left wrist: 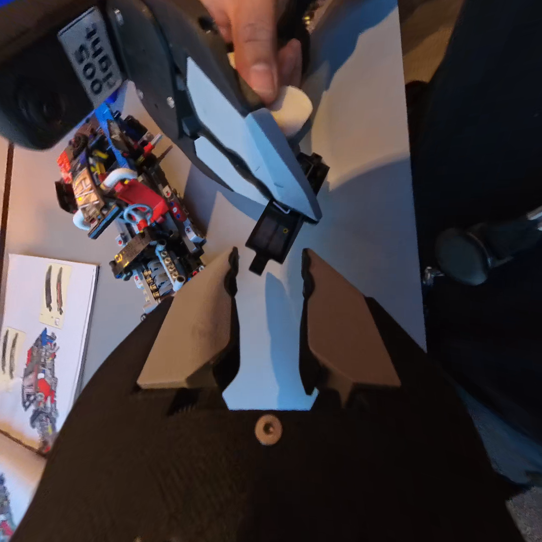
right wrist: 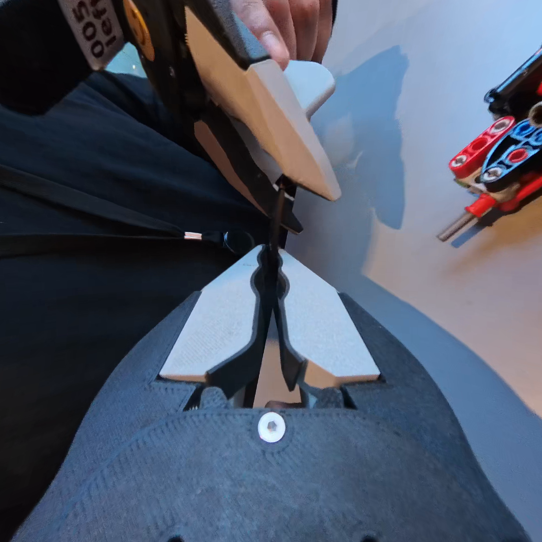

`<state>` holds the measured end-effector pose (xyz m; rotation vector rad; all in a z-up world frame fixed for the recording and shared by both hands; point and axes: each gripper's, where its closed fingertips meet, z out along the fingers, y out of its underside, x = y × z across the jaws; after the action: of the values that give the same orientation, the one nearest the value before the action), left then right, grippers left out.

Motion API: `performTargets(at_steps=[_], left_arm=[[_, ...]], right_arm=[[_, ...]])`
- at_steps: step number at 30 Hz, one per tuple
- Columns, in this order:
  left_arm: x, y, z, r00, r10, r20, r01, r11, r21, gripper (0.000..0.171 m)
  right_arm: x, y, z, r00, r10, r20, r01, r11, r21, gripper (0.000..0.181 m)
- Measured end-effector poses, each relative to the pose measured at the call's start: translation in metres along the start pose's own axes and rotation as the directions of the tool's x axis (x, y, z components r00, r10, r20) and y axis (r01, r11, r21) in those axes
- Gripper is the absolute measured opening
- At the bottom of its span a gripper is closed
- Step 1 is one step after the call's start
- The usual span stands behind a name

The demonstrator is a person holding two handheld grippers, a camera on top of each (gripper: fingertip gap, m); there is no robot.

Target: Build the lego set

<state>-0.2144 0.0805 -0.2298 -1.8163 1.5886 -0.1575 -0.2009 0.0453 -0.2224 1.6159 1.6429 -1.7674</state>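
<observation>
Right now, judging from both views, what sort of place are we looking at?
Probably a desk in an office or hobby room. A pale tabletop bears a half-built lego model and an open booklet, and what looks like a chair caster sits past the edge.

left wrist view: looks along its own fingers, close above the counter, facing the other gripper and model | right wrist view: along its fingers, close, facing the opposite gripper | shared: black piece between them, counter
</observation>
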Motion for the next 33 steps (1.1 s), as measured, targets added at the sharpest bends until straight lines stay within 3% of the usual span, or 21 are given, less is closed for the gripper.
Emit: performTargets(at_steps=[8, 13, 18, 25, 30, 33], left_arm=[[0.026, 0.005, 0.015, 0.991, 0.079, -0.107, -0.085, 0.995, -0.049, 0.024], [0.018, 0.008, 0.019, 0.995, -0.063, -0.076, 0.060, 0.997, -0.042, 0.023], [0.002, 0.016, 0.020, 0.960, -0.276, -0.041, 0.275, 0.961, -0.037, 0.022], [-0.012, 0.017, 0.020, 0.884, -0.467, -0.033, 0.467, 0.884, -0.013, 0.022], [-0.015, 0.016, 0.016, 0.858, -0.511, -0.053, 0.512, 0.859, -0.002, 0.022], [-0.012, 0.017, 0.014, 0.829, -0.549, -0.105, 0.550, 0.835, -0.022, 0.022]], right_arm=[[-0.004, 0.017, 0.010, 0.999, 0.028, 0.029, -0.025, 0.994, -0.111, 0.001], [0.003, 0.009, 0.001, 0.999, 0.043, -0.015, -0.044, 0.997, -0.058, 0.002], [0.019, -0.003, -0.022, 0.976, -0.024, -0.218, 0.021, 1.000, -0.018, 0.023], [0.025, -0.035, -0.049, 0.811, -0.241, -0.534, 0.287, 0.958, 0.003, 0.030], [0.013, -0.044, -0.060, 0.704, -0.403, -0.585, 0.469, 0.882, -0.043, 0.020], [0.008, -0.039, -0.058, 0.673, -0.478, -0.564, 0.519, 0.849, -0.101, 0.032]])
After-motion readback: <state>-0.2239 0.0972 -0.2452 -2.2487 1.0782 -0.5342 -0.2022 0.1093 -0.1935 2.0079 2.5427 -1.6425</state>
